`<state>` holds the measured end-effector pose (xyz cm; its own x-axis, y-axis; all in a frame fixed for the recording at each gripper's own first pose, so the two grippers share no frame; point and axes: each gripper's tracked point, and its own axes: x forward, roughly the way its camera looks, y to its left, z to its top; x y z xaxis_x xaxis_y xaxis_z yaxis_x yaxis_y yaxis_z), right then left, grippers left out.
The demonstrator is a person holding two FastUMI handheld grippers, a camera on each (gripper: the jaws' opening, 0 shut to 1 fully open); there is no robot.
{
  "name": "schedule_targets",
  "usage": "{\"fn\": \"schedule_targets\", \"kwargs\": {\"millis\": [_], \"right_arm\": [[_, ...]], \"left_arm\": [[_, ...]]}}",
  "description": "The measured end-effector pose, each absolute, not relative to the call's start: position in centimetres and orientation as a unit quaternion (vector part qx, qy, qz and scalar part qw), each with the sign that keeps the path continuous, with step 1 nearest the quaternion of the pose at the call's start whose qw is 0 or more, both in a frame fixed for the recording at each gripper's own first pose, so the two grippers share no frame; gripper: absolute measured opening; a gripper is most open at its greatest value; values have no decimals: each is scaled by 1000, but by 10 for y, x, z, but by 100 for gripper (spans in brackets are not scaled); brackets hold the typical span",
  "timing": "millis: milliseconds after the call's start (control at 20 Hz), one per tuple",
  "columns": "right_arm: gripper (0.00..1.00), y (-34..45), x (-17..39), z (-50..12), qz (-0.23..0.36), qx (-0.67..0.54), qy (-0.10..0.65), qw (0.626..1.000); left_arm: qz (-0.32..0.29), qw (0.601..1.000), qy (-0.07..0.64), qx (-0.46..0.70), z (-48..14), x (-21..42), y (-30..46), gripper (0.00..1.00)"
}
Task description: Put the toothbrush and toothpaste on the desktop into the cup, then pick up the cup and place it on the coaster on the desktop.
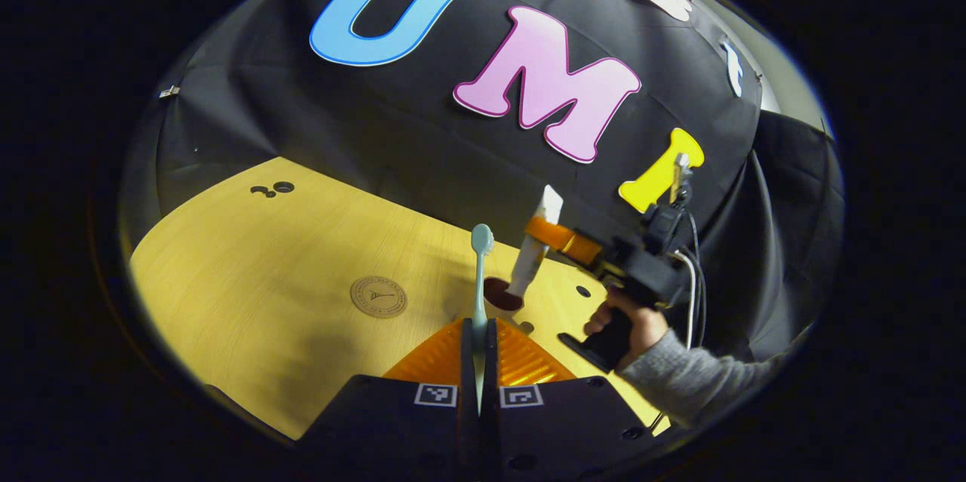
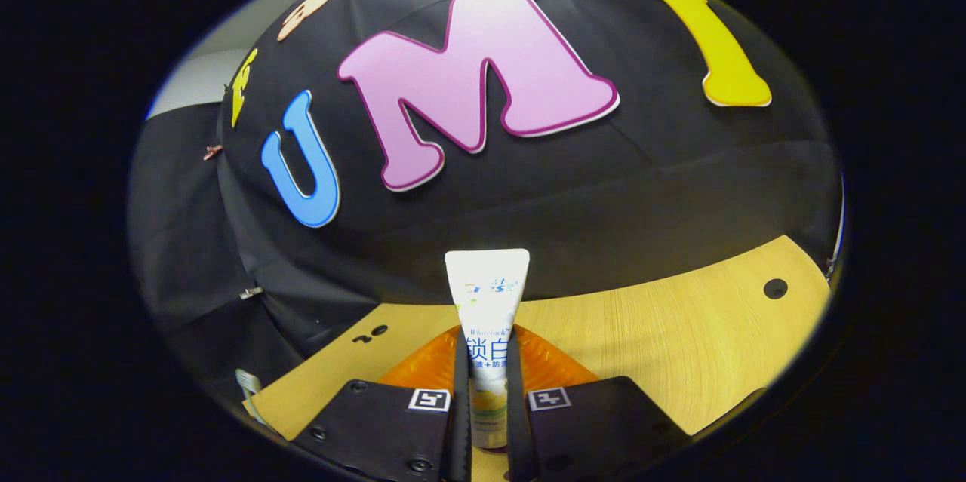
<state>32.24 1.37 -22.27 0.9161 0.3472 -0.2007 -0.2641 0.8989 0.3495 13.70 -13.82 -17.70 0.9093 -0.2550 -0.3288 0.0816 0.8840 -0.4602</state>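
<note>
The toothbrush (image 1: 481,271) stood upright, pinched between the 2 fingers of the left gripper (image 1: 478,331) above the wooden desktop (image 1: 249,278). The right gripper (image 2: 487,361) squeezed the toothpaste tube (image 2: 487,301), its cap end low over the dark red cup (image 1: 501,293). The round coaster (image 1: 378,296) lay near, apart from the cup.

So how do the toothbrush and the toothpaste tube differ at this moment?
The toothbrush is thin and pale blue-green; the toothpaste tube is wide, flat and white with print. The left gripper clamps the toothbrush, the right gripper the tube. In the left gripper view the tube's lower end hangs over a dark round cup, while the toothbrush is nearer the camera. Both are gripped and off the table.
</note>
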Motion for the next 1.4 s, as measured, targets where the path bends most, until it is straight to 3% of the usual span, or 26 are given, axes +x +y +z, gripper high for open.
{"fn": "schedule_targets", "kwargs": {"millis": [500,700,750,1000,1050,1100,1150,1400], "right_arm": [[23,25,312,-289,171,69,163,969],[27,27,301,-297,177,64,180,966],[40,26,297,-298,177,70,188,963],[53,4,283,-280,171,147,220,949],[55,-4,284,-273,167,170,219,946],[48,-13,283,-266,162,191,217,943],[57,-22,281,-260,155,209,215,941],[58,-66,259,-245,126,241,202,941]], "left_arm": [[-63,951,152,-262,-170,159,-145,6],[-64,950,142,-270,-169,173,-151,6],[-64,949,137,-278,-169,179,-152,6],[-58,939,92,-325,-163,228,-163,6],[-56,939,86,-329,-164,239,-164,6],[-53,938,79,-332,-166,249,-166,6],[-50,938,72,-335,-166,258,-168,6],[-30,943,46,-329,-179,297,-175,6]]}}
